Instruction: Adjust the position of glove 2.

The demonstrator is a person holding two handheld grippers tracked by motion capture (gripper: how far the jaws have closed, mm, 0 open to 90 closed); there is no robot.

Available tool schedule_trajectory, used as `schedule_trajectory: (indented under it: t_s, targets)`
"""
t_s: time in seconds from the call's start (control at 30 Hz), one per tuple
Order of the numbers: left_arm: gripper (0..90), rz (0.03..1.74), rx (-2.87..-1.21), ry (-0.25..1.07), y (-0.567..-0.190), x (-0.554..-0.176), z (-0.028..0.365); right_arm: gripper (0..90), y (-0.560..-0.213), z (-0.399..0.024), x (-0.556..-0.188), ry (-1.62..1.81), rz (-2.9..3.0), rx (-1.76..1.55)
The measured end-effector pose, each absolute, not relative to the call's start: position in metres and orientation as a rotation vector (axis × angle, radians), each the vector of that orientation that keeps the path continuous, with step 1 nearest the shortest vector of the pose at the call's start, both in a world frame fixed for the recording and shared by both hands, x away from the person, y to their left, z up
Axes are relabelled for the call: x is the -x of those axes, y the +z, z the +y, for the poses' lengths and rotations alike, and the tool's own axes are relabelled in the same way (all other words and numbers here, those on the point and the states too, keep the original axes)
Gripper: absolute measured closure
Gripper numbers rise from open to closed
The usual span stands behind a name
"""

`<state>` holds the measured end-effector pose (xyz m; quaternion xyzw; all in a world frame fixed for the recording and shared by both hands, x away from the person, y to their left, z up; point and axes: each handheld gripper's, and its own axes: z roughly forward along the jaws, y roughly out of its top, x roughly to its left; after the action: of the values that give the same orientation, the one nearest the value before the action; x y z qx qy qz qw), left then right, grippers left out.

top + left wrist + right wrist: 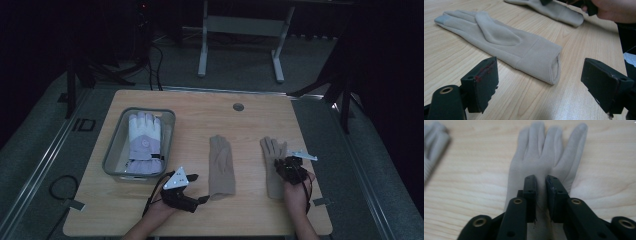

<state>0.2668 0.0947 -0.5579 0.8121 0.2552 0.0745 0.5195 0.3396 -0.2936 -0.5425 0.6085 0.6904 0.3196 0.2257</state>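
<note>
Beige glove — flat, palm-down on table

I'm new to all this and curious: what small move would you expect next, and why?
Probably lift the right beige glove a little. The right gripper has its jaws nearly together, pinching a fold of its fabric, while the left gripper stands wide open, short of the other beige glove's cuff.
</note>
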Motion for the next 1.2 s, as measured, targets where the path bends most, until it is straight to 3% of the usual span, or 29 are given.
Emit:
schedule_trajectory:
  t_s: [0.37, 0.83, 0.97, 1.0, 1.07, 1.2]
  targets:
    - [14.4, 0.61, -1.954, 0.183, -0.558, -0.266, 0.094, 58.3, -0.533, -0.307, -0.338, 0.957, 1.959, -1.604]
    - [14.4, 0.619, -1.951, 0.197, -0.557, -0.264, 0.097, 51.0, -0.549, -0.315, -0.335, 0.959, 2.074, -1.531]
    - [14.4, 0.621, -1.955, 0.196, -0.558, -0.264, 0.096, 57.3, -0.552, -0.309, -0.333, 0.903, 2.089, -1.453]
    - [14.4, 0.618, -1.957, 0.197, -0.558, -0.264, 0.096, 70.1, -0.553, -0.303, -0.33, 0.88, 2.091, -1.406]
    - [14.4, 0.615, -1.956, 0.199, -0.558, -0.264, 0.096, 79.8, -0.553, -0.3, -0.329, 0.855, 2.068, -1.418]
    - [14.4, 0.616, -1.955, 0.198, -0.557, -0.264, 0.096, 83.6, -0.55, -0.296, -0.329, 0.859, 2.027, -1.463]
